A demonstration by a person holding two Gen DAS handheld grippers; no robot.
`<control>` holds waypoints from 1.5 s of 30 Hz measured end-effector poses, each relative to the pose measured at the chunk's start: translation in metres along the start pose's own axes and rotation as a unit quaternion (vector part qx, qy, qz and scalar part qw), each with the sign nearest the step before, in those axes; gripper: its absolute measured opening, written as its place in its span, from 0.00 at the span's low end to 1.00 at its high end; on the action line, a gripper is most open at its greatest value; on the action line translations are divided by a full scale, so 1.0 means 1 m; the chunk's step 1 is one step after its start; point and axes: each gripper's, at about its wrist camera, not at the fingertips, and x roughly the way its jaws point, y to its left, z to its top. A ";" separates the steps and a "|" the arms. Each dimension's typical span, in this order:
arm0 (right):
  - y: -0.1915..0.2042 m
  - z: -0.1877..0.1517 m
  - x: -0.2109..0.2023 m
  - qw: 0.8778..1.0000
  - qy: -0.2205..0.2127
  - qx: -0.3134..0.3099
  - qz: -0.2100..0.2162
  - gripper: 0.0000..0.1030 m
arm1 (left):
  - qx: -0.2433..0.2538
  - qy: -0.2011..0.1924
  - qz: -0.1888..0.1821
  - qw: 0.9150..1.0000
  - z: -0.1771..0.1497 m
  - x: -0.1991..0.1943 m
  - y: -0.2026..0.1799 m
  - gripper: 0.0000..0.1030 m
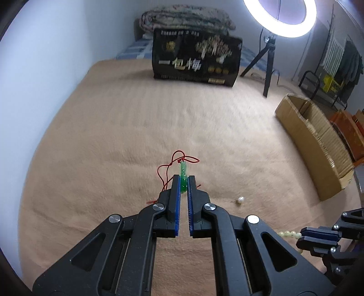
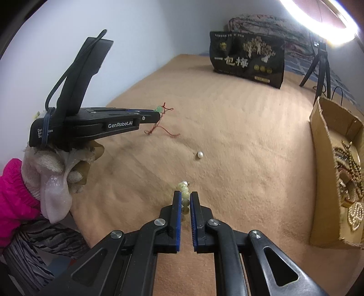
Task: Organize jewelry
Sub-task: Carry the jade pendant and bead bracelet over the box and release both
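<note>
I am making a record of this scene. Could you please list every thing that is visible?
green pendant: one, green on red cord, held in the left tool
bead bracelet: one, pale green, held in the right tool
loose pearl: one, white, on the blanket
blanket: one, tan, under everything
cardboard box: one, brown, right side, jewelry inside
black bag: one, gold print, far end
ring light: one, white, on tripod, far right
left tool: black, blue pads, shut
right tool: black, blue pads, shut
gloved hand: white glove, pink sleeve

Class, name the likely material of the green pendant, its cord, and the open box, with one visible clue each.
Green pendant: translucent and glossy, so jade or glass; unclear which. Red cord: thin thread that loops limply. Open box: matte brown cardboard with rough edges.
</note>
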 end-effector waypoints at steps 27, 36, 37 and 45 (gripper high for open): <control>-0.109 0.014 -0.143 0.979 -0.151 0.102 -0.088 0.04 | 0.066 -0.075 -0.123 0.987 0.064 -0.070 -0.135 0.04; -0.159 -0.001 -0.163 0.967 -0.158 0.152 -0.126 0.04 | 0.086 -0.082 -0.148 0.982 0.083 -0.061 -0.190 0.04; -0.164 -0.003 -0.163 0.966 -0.157 0.157 -0.129 0.04 | 0.086 -0.082 -0.152 0.981 0.086 -0.059 -0.196 0.04; -0.188 -0.010 -0.153 0.963 -0.140 0.182 -0.139 0.04 | 0.091 -0.079 -0.155 0.981 0.107 -0.031 -0.227 0.04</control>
